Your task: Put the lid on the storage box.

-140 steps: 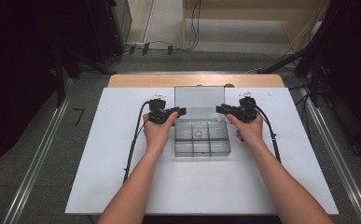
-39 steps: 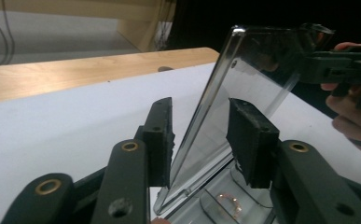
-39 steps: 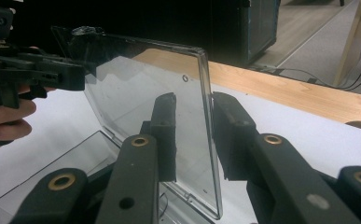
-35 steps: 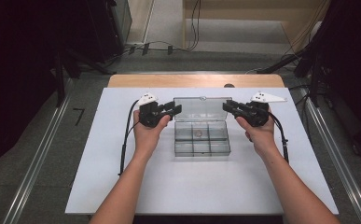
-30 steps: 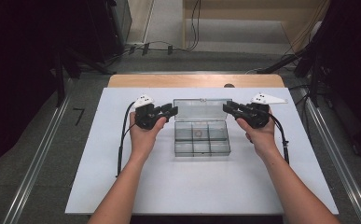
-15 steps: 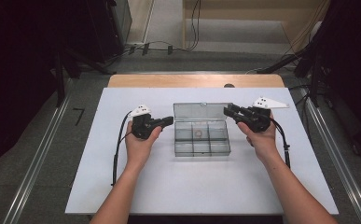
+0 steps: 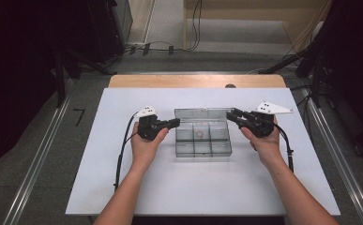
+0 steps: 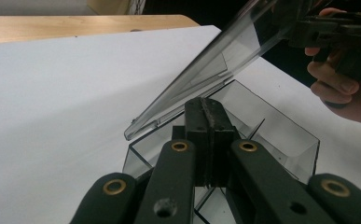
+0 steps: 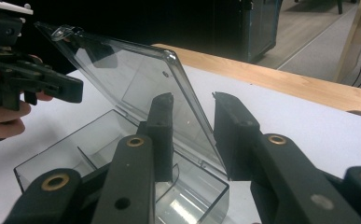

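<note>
From above we see the clear compartment box (image 7: 202, 139) mid-surface (image 7: 123, 187), between both hands. The left hand-held gripper (image 8: 206, 116) has jaws pressed together on nothing (just beside the box wall). The right hand-held gripper (image 9: 192, 116) stands spread around the raised lid (image 9: 136, 79).

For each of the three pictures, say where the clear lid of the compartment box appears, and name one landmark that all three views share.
High view: the lid stands at the box's far edge, centre of the table.
Left gripper view: it slants from lower centre to the upper right, above the shut left tool.
Right gripper view: it rises left of centre; its edge runs between the right tool's jaws.
Shared landmark: the clear box.
</note>
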Available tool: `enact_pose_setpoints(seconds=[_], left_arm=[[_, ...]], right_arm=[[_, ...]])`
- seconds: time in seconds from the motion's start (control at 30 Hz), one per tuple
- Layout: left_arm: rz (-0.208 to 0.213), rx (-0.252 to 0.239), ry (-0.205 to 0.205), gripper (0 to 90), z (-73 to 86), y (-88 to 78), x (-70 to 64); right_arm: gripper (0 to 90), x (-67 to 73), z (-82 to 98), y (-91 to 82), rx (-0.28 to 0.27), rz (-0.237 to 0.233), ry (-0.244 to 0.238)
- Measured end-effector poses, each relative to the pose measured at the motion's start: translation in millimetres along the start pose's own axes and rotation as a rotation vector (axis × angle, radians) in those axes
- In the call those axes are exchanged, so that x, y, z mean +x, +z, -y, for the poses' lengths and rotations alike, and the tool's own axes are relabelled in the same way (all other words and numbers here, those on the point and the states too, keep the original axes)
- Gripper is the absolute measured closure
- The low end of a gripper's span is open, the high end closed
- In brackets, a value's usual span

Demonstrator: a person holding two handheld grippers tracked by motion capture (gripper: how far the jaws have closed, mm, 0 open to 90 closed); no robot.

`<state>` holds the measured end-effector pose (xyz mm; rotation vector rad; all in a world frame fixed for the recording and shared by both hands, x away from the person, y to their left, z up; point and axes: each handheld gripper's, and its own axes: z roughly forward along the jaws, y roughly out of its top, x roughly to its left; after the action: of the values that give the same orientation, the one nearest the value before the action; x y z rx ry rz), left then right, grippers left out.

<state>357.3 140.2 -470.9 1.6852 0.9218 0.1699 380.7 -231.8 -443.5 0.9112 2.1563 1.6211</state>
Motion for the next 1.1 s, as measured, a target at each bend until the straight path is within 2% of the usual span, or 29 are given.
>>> enact_pose_setpoints(seconds=[0.23, 0.33, 0.47, 0.63, 0.77, 0.87, 0.93, 1.0, 1.1], left_arm=[[0.005, -0.004, -0.010, 89.9, -0.2, -0.1, 0.7], [0.006, -0.003, -0.010, 90.0, -0.1, -0.1, 1.0], [0.010, -0.002, -0.012, 90.0, 0.0, -0.3, 1.3], [0.012, -0.004, -0.013, 90.0, -0.7, -1.7, 1.1], [0.014, -0.009, -0.012, 90.0, -1.0, -2.3, 0.8], [0.020, -0.013, -0.013, 90.0, -1.3, -2.7, 0.0], [0.023, -0.015, -0.015, 90.0, -1.4, -2.8, -0.7], [0.025, -0.013, -0.012, 90.0, -1.3, -2.7, -1.2], [0.028, -0.015, -0.008, 90.0, -1.4, -2.3, -2.7]], right_arm=[[63.9, 1.2, 2.7, -2.2, 0.007, -0.011, -0.019], [57.2, 2.6, 2.6, -3.7, 0.012, -0.020, -0.034], [46.4, 3.7, 2.6, -7.3, 0.020, -0.034, -0.030], [44.4, 2.9, 7.5, -14.0, 0.033, -0.024, -0.027], [50.9, -0.4, 13.5, -18.6, 0.049, -0.005, 0.000], [62.4, -1.0, 18.5, -21.7, 0.060, 0.003, 0.023], [73.2, -0.9, 21.2, -22.1, 0.068, 0.008, 0.032], [83.0, -0.7, 22.3, -21.2, 0.087, 0.010, 0.062], [87.8, 0.3, 22.6, -18.8, 0.094, -0.004, 0.087]])
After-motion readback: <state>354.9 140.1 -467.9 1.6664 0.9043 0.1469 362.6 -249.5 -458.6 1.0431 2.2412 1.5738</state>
